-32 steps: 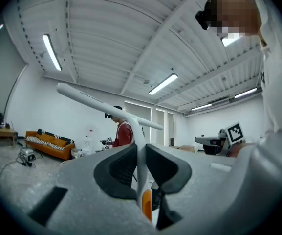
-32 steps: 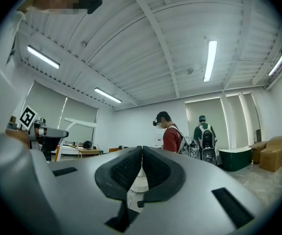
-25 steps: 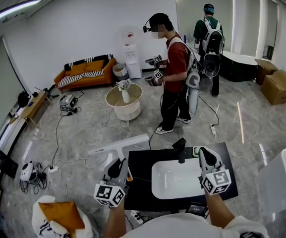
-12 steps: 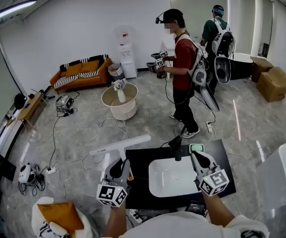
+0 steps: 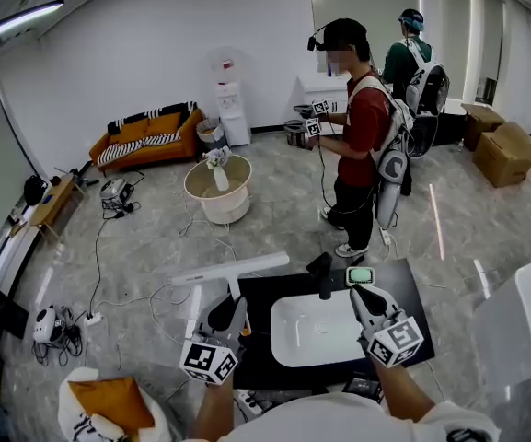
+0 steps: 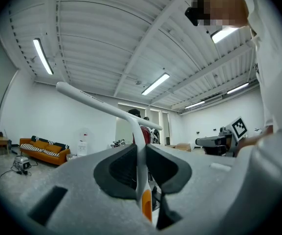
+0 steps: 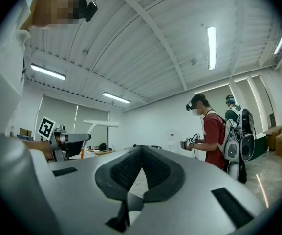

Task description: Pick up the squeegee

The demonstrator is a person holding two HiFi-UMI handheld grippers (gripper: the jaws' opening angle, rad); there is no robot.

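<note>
Left gripper (image 5: pixel 232 306) clamps squeegee (image 5: pixel 231 269) handle, blade at its 12 o'clock; right gripper (image 5: pixel 361 295), 3 o'clock, closed, holding nothing.

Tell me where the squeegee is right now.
Head view, lower left of centre: the squeegee is held by its handle in the left hand-held gripper, just left of the white sink.

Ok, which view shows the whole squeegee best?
The head view: the whole squeegee shows, handle in the left gripper. The left gripper view shows mostly the clamped handle; the right gripper view shows it small, at left.
</note>
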